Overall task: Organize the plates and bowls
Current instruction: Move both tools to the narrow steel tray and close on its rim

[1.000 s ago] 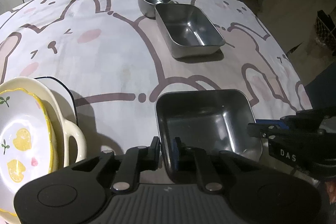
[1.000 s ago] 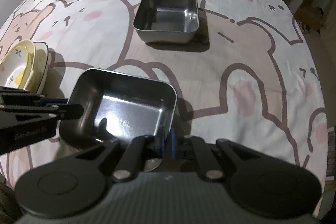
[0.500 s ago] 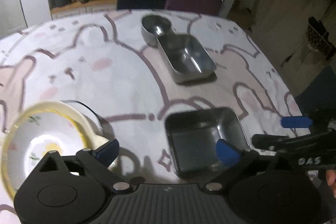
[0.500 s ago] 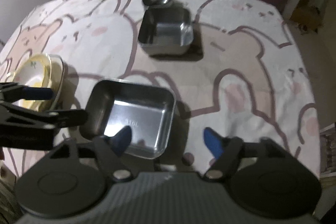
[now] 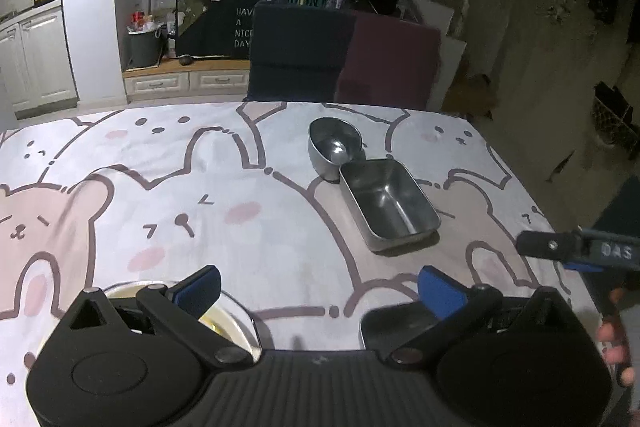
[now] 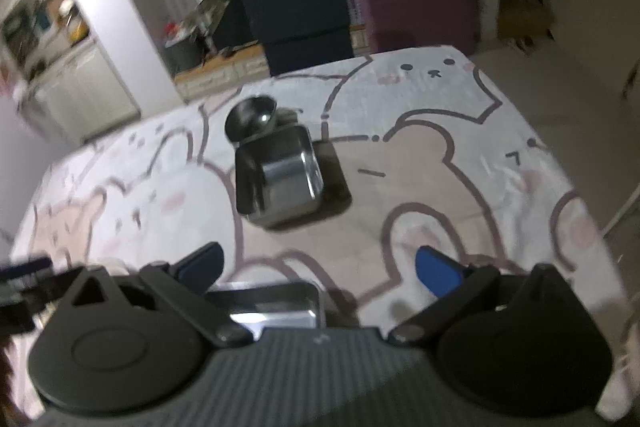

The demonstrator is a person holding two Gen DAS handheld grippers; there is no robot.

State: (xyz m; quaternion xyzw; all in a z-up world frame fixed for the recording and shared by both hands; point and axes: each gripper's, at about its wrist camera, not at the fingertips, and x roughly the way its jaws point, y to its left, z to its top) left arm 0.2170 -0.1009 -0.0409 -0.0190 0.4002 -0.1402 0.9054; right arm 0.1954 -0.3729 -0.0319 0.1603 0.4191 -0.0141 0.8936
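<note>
Inventory, nearest first.

1. Left gripper (image 5: pixel 318 285): my jaws stand wide and have just been opening; nothing lies between the blue pads.
2. Right gripper (image 6: pixel 318 267): jaws likewise wide, just opened, nothing between them. This view is blurred.
3. Near steel tray (image 6: pixel 276 307): square, resting on the table just under the right gripper and free of both. In the left view only its dark corner shows, low at the right.
4. Ceramic bowl stack (image 5: pixel 236 323): cream with yellow trim, at the table's near left, mostly hidden behind my left gripper.
5. Table (image 5: pixel 120 195): spread with a cloth of cartoon bears and rabbits.
6. Far steel tray (image 5: pixel 390 205): rectangular, mid-table, well apart from the near one.
7. Round steel bowl (image 5: pixel 334 149): just behind the far tray, touching or nearly so; I cannot tell which.
8. Chairs (image 5: pixel 344 55): dark blue and purple, beyond the table's far edge.

Step in hand, as I judge it: the near steel tray is set down and released. Next move probably calls for carrying open jaws over a tray rim, closing, then nesting the steel pieces together.
</note>
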